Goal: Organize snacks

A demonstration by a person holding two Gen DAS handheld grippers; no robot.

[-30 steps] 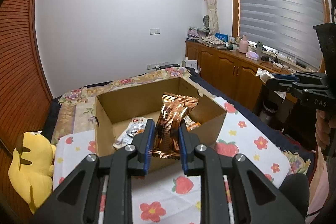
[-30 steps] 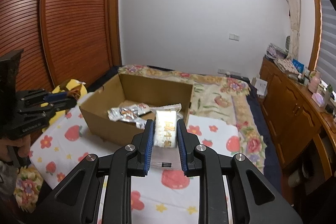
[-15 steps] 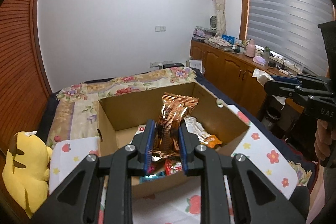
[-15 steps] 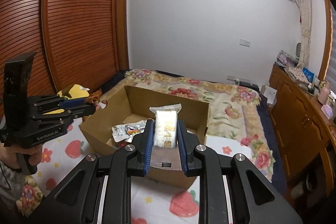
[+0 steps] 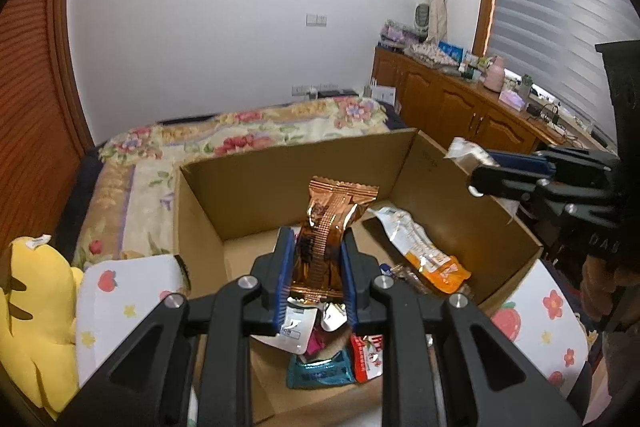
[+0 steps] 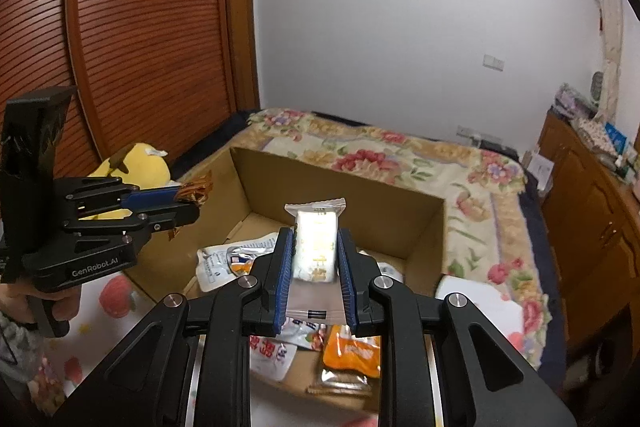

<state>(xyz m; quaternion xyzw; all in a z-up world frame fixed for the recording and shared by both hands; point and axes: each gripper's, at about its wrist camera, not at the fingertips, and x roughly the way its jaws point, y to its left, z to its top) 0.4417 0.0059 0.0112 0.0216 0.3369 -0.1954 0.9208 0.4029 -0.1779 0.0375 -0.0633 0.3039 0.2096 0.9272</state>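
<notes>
Above the open cardboard box [image 5: 404,163], a copper foil snack packet [image 5: 326,235] is held upright, clamped by the left gripper [image 5: 314,269], and a white snack packet [image 6: 316,251] is clamped likewise by the right gripper [image 6: 314,269]. Inside the box, loose packets are seen: an orange-and-white pouch [image 5: 420,251], a teal wrapper [image 5: 320,373], a red-and-white packet [image 5: 368,357].

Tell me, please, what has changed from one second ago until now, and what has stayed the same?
Both tools moved forward and now hang over the open cardboard box. The left tool came in from the near side with the copper packet; the right tool likewise with the white packet. Nothing was released or newly taken. The snacks in the box kept their places.
</notes>
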